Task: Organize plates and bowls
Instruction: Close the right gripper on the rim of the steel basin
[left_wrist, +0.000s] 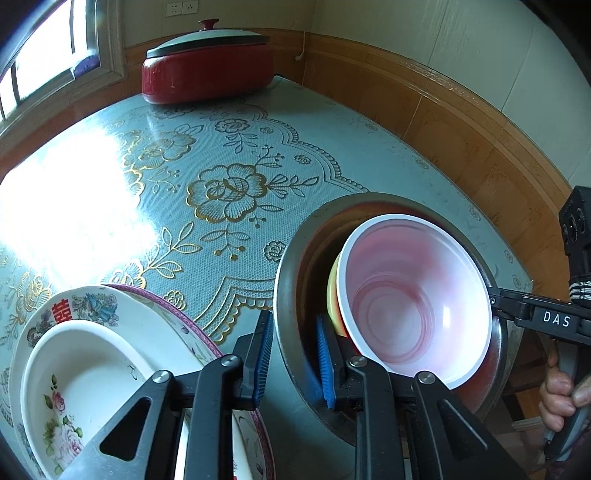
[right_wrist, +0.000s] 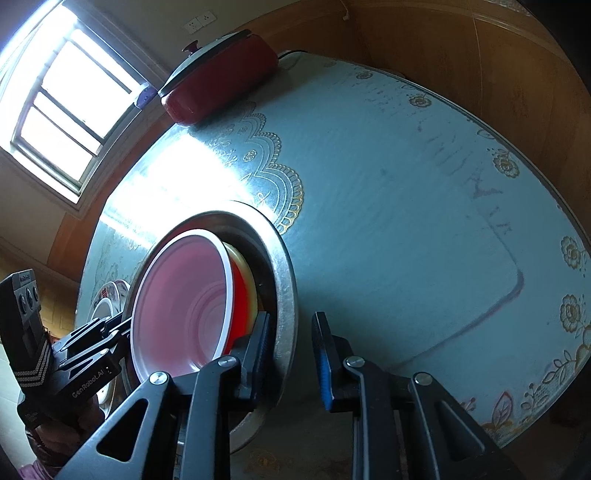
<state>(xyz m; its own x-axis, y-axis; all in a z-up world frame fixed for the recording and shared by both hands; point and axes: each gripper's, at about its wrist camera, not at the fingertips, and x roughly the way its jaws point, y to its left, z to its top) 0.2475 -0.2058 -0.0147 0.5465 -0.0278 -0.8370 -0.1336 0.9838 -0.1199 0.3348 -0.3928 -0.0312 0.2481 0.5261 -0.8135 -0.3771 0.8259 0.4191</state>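
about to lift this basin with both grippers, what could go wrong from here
1. Both grippers straddle the metal basin rim, jaws open: the left gripper and right gripper may slip if they close badly.
2. The red bowl sits tilted inside, so it could slide out.
3. The plate stack lies close by and may get knocked.

"Where are the bowls?"
"A white bowl (left_wrist: 413, 299), pink inside and red outside, leans in a big metal basin (left_wrist: 291, 295) on a yellow bowl (left_wrist: 333, 295)."
"And the plates?"
"A small white flowered dish (left_wrist: 85, 369) lies on stacked plates (left_wrist: 155, 314) beside the basin."
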